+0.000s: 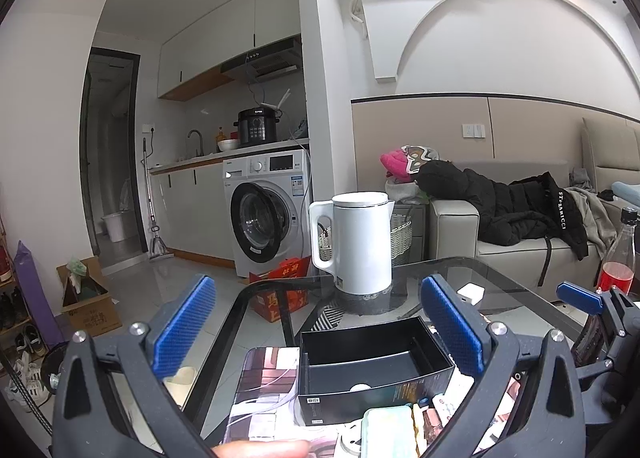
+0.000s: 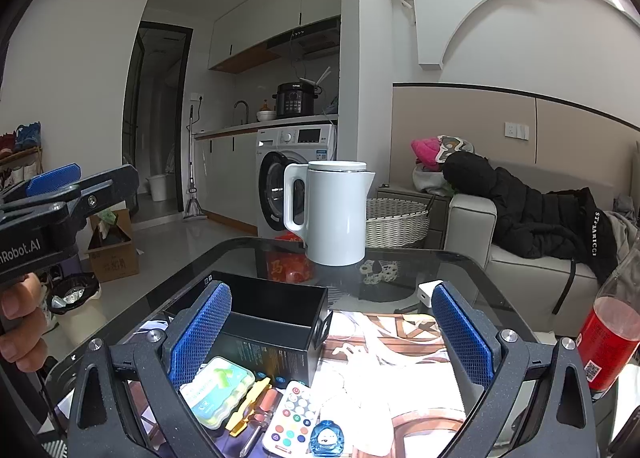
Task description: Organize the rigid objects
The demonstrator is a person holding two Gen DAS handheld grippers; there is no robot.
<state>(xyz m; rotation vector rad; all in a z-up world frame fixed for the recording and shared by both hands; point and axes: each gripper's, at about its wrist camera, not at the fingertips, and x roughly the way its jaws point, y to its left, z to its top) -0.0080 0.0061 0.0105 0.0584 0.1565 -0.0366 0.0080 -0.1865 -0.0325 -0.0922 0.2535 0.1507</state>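
An open black box sits on a printed mat on the glass table; it also shows in the right wrist view. In front of it lie a pale green case, a yellow-handled screwdriver, a small white remote and a little blue bottle. The green case also shows in the left wrist view. My left gripper is open and empty, above the box. My right gripper is open and empty, above the small items.
A white kettle stands at the table's far side. A small white charger lies behind the mat. A bottle of red drink stands at the right edge. A sofa, a basket and a washing machine are beyond.
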